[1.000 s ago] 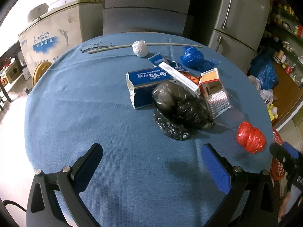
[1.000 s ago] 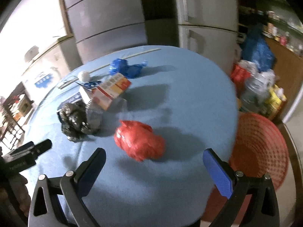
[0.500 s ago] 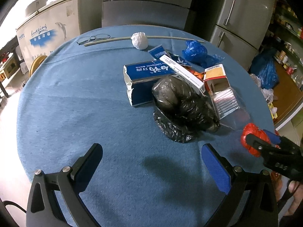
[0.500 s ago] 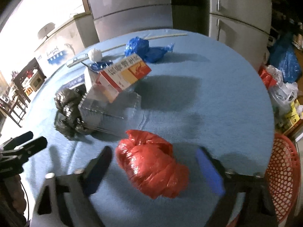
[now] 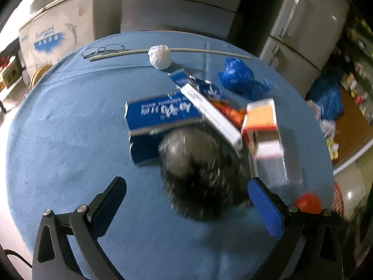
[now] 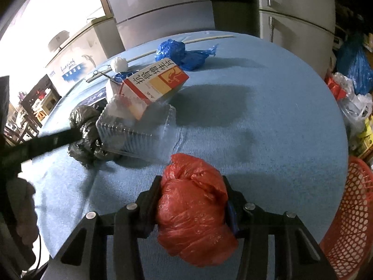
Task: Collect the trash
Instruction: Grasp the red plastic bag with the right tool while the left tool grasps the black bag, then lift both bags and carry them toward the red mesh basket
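1. While the right hand-held gripper [image 6: 192, 206] squeezes the red bag [image 6: 193, 212] between both fingers, the bag bulges: soft, light, crinkly plastic, best pinched mid-body.
2. Right of the red bag, past the bench [image 6: 268, 126] edge, sits the orange basket [image 6: 349, 214], with bare cloth between.
3. Left of it, the left hand-held gripper [image 5: 186, 210] gapes wide, empty, near the black bag [image 5: 200, 177].

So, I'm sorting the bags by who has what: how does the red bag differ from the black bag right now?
The red bag is clamped between the right gripper fingers; the black bag lies on the table, ahead of the open left gripper. Red is a bright, tight bundle apart from the pile; black is dark, looser, and pressed against the clear container and boxes. Both are crumpled plastic.
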